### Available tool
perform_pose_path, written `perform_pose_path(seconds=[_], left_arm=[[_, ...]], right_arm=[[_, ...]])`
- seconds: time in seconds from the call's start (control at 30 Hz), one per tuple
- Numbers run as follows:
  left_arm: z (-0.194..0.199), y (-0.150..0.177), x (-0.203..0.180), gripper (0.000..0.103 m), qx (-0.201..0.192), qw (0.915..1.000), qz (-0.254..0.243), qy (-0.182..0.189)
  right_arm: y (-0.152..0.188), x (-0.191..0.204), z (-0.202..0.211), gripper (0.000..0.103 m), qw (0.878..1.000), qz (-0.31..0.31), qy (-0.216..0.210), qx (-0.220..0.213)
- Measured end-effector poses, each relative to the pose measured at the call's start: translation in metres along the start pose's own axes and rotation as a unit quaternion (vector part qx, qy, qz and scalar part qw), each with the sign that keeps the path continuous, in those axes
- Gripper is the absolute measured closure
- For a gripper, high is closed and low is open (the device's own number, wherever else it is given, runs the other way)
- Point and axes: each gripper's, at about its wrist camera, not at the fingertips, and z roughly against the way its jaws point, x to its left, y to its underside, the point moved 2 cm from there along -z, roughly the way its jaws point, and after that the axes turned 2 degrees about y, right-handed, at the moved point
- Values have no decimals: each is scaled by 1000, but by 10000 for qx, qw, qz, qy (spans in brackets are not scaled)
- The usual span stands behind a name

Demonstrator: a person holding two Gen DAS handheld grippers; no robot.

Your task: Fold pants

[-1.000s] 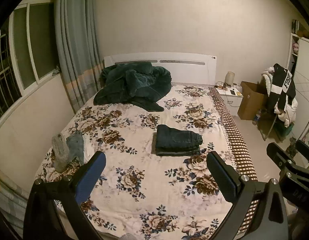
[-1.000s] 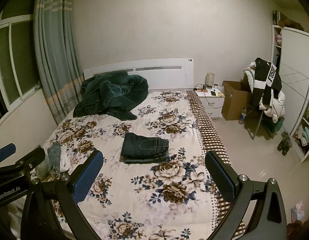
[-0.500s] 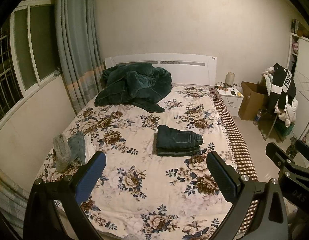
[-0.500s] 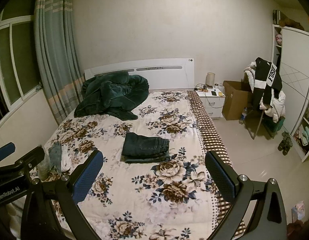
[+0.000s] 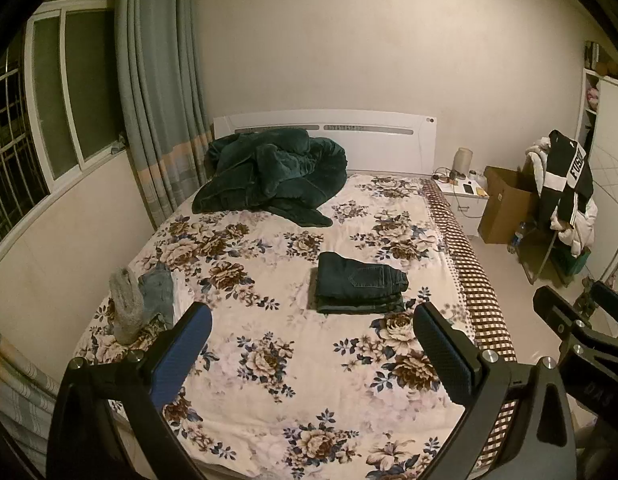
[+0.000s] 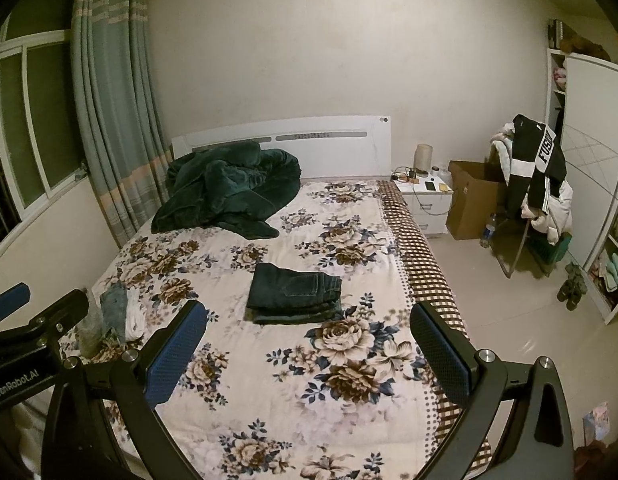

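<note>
A pair of dark jeans (image 5: 359, 284) lies folded in a neat flat stack in the middle of the floral bedspread (image 5: 293, 360); it also shows in the right wrist view (image 6: 295, 294). My left gripper (image 5: 311, 346) is open and empty, held above the foot of the bed, well short of the jeans. My right gripper (image 6: 305, 342) is open and empty too, beside the left one. The right gripper's body (image 5: 581, 332) shows at the right edge of the left wrist view.
A crumpled dark green blanket (image 5: 269, 174) lies at the headboard. Small grey and blue clothes (image 5: 143, 300) lie at the bed's left edge. A nightstand (image 6: 427, 200), a cardboard box (image 6: 473, 200) and a chair with clothes (image 6: 537, 184) stand to the right.
Both views have shifted very slightly, the bed sitting a touch lower in frame. The jeans have not moved and both grippers stay open.
</note>
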Motion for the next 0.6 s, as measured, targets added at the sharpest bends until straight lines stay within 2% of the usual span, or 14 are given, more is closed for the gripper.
perform_pose_path(seconds=[0.6], left_arm=[[3,4,0,0,-4,10000,34,-10]], right_arm=[[1,15,7,0,10000,10,-56,57]])
